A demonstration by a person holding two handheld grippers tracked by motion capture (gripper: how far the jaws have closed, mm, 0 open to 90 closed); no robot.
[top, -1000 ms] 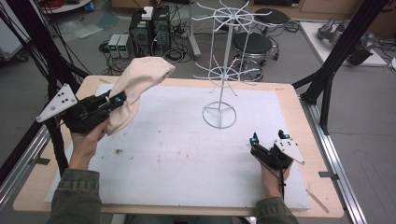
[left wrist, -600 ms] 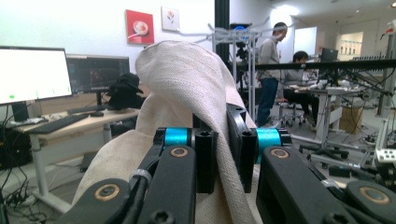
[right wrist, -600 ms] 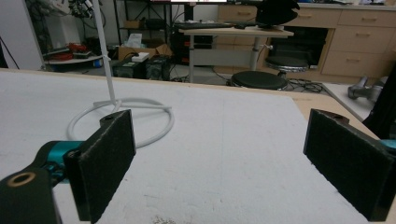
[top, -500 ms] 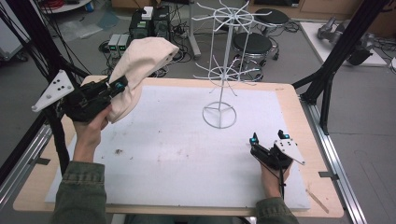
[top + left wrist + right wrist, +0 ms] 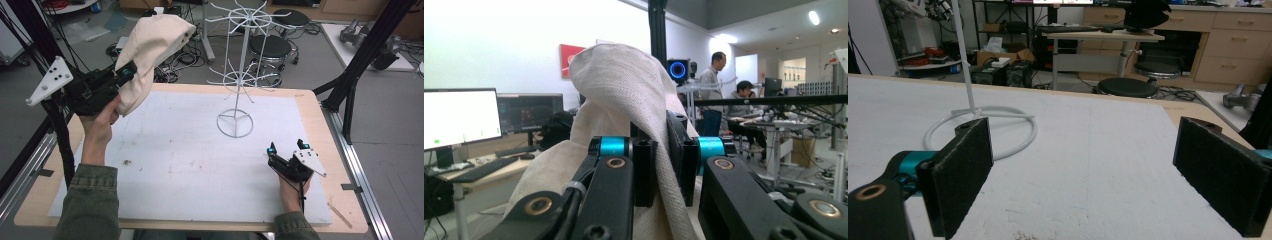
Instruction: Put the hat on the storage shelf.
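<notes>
A cream cloth cap hangs in the air above the table's far left corner, with my left gripper shut on its fabric. In the left gripper view the cap is pinched between the two black jaws and rises above them. A white wire rack stands on its ring base at the middle back of the white mat. My right gripper rests low on the mat at the right, open with nothing between its pads. The rack's ring base lies just beyond them.
Black frame posts stand at the right and left of the table. Stools, cables and boxes sit on the floor behind the table's far edge. A metal rail runs along the right side.
My left gripper has risen with the cap, and the cap's top now stands higher and farther back. The right gripper has stayed still.
</notes>
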